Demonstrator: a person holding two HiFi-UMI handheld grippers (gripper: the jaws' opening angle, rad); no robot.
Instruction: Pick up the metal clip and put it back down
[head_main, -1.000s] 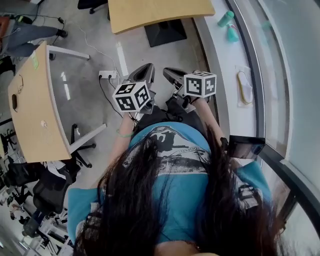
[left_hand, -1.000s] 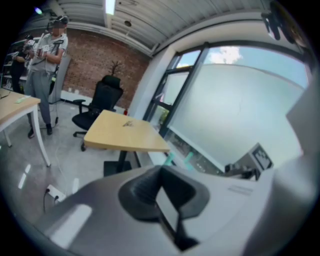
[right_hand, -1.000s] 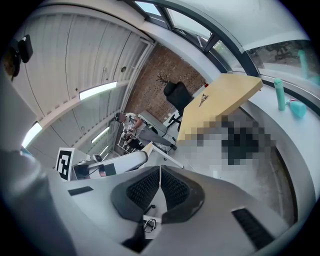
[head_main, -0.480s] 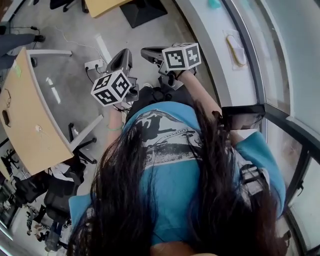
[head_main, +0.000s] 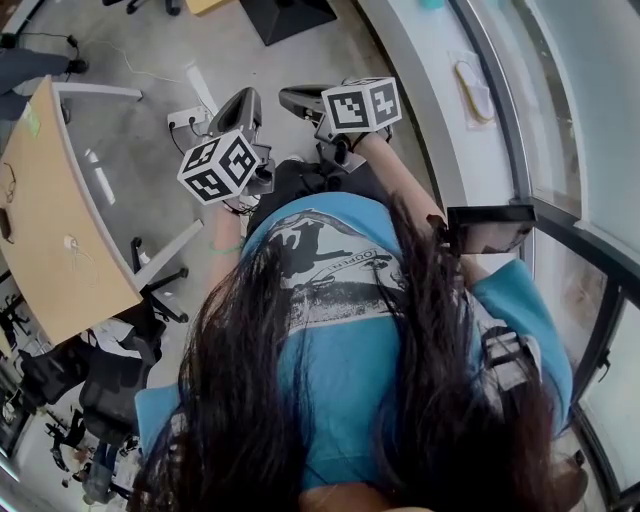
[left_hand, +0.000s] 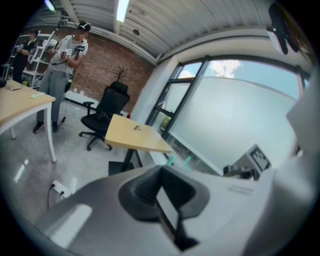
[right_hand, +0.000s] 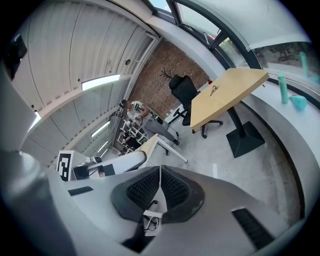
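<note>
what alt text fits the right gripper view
The right gripper has its black ribbed jaws closed together, empty, aimed across an office with a grey floor. Beyond stand a wooden table on a black pedestal and a black office chair before a brick wall; the left gripper shows at the picture's left.

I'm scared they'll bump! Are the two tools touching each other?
Apart. The head view shows grey floor between the left tool and the right tool; their tips don't meet.
</note>
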